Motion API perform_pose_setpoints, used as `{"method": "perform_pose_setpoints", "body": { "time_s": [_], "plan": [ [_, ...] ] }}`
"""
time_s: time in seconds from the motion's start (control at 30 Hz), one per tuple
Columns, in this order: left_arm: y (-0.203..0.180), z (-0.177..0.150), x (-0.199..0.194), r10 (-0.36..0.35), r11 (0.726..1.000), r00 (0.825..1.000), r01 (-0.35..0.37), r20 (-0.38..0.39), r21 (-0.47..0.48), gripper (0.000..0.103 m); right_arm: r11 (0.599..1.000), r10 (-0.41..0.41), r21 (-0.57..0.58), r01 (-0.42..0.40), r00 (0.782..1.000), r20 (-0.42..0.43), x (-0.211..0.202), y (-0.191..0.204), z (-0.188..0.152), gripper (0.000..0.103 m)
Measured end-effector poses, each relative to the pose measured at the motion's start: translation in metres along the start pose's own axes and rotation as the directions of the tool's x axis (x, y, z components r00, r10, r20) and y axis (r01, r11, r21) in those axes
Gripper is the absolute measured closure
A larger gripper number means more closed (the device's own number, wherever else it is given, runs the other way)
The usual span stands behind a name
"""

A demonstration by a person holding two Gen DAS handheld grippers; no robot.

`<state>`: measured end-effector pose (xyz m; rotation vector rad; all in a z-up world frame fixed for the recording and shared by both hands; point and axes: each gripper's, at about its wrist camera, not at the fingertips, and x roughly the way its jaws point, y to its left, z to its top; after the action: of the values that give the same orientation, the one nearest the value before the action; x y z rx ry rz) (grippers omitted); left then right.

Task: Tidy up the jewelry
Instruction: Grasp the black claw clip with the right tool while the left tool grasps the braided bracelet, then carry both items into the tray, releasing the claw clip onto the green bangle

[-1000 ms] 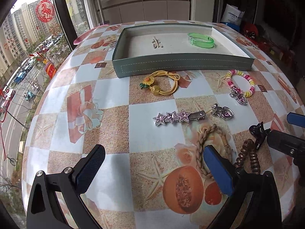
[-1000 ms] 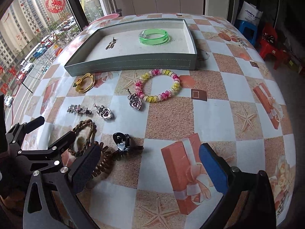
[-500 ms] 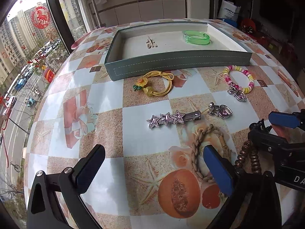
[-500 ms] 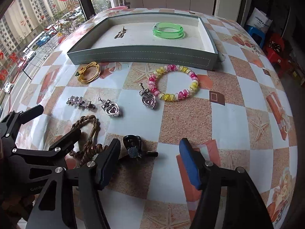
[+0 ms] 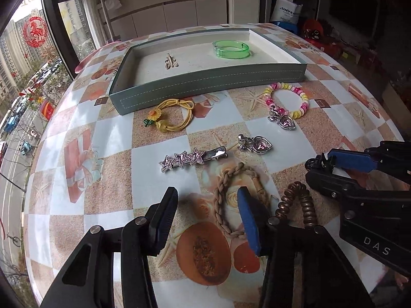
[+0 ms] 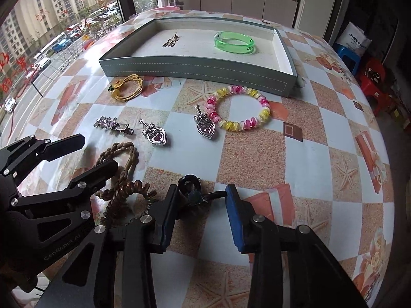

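The black claw clip (image 6: 191, 192) lies between the right gripper's (image 6: 199, 215) spread fingers. The left gripper (image 5: 205, 218) gapes over a braided band (image 5: 226, 200).

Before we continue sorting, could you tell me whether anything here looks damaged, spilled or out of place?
Nothing looks damaged or spilled. Only the green bangle and a small clip are in the tray; the other pieces lie loose.

Left view: low behind its tool (image 5: 205, 215), facing the tray (image 5: 205, 82).
Right view: same, close over the desk (image 6: 321, 138).
Shared: tray, jewelry.
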<state>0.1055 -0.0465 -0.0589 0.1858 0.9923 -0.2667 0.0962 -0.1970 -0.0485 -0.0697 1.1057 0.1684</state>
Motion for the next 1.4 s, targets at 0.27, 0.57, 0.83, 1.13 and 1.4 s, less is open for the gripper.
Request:
{"method": "perform_pose_setpoints", "body": {
  "time_s": [0.27,0.57,0.83,1.13,1.4],
  "plan": [
    [0.005,-0.003,-0.005,-0.076,0.996,0.997,0.076,0.007,-0.042,0.084,0.999,0.019,0.046,-0.020,1.000,0.005,-0.006,-0.010,-0.005,0.063],
    [0.028,-0.003,-0.026,-0.116,0.986,0.992,0.122,0.057,-0.115,0.084,0.991,0.068,0.113,-0.069,0.998,0.016,-0.018,-0.027,-0.008,0.063],
    [0.039,0.014,-0.053,-0.130,0.980,0.983,0.147,0.127,-0.134,0.084,0.986,0.091,0.138,-0.097,0.995,0.052,-0.036,-0.036,0.003,0.063],
    [0.057,0.063,-0.084,-0.123,0.976,0.968,0.158,0.216,-0.150,0.084,0.975,0.127,0.165,-0.147,0.984,0.125,-0.065,-0.051,0.048,0.063],
    [0.071,0.117,-0.087,-0.093,0.981,0.962,0.132,0.258,-0.141,0.084,0.983,0.103,0.130,-0.127,0.979,0.177,-0.080,-0.060,0.112,0.063]
  ]
}}
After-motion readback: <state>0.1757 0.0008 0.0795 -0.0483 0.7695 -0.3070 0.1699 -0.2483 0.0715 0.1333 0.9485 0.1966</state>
